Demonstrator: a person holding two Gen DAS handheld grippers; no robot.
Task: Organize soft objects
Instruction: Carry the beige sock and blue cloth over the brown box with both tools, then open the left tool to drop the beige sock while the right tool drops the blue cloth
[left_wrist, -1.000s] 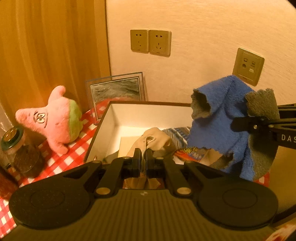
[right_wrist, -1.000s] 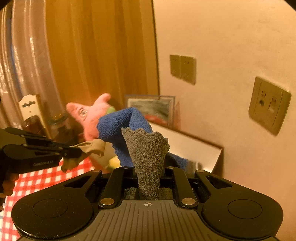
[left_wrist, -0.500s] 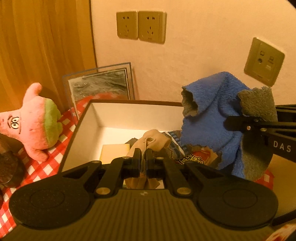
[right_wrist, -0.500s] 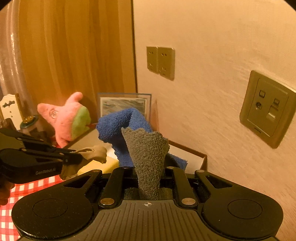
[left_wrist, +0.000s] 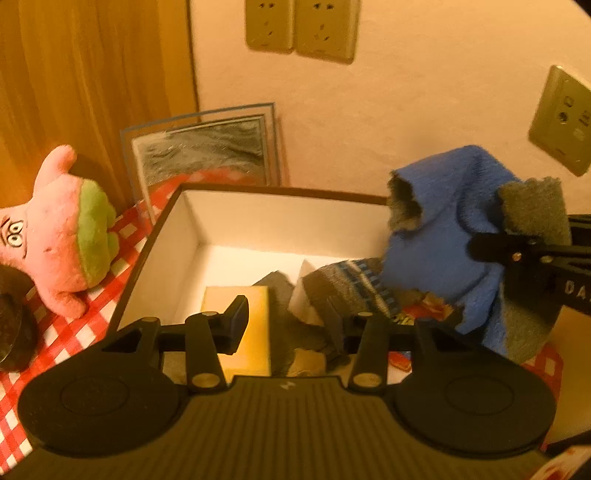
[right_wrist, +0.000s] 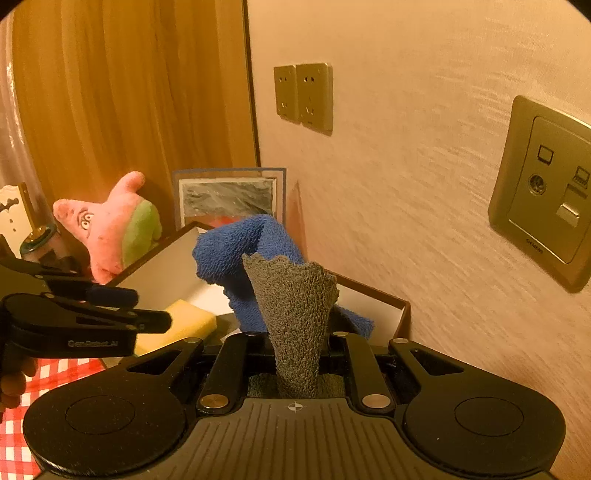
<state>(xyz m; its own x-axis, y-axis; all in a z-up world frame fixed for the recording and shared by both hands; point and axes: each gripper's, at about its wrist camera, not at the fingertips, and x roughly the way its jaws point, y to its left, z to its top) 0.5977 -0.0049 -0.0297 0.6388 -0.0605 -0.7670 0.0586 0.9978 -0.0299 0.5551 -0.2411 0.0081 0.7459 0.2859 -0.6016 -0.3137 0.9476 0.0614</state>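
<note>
- Blue-and-grey cloth (right_wrist: 258, 266) hangs over the box (left_wrist: 280, 221), pinched in the right hand-held gripper (right_wrist: 295, 354);
- left hand-held gripper (left_wrist: 286, 325) spread wide above the box's yellow sponge (left_wrist: 251, 332); holds nothing;
- pink plush (left_wrist: 62, 236) on the checkered tabletop (left_wrist: 92, 325).

Blue-and-grey cloth (right_wrist: 258, 266): looped terry, rough and matt, the grey face coarser. Left gripper (left_wrist: 284, 325) and right gripper (right_wrist: 295, 354): matt black plastic, ribbed body, small shiny metal pivot pins. Box (left_wrist: 258, 221): smooth matt white card inside (brown rim). Plush star (left_wrist: 62, 236): fuzzy pink and green fabric. Sponge (left_wrist: 243, 332): yellow, matt. Wall (right_wrist: 406, 184): textured, slightly rough.
</note>
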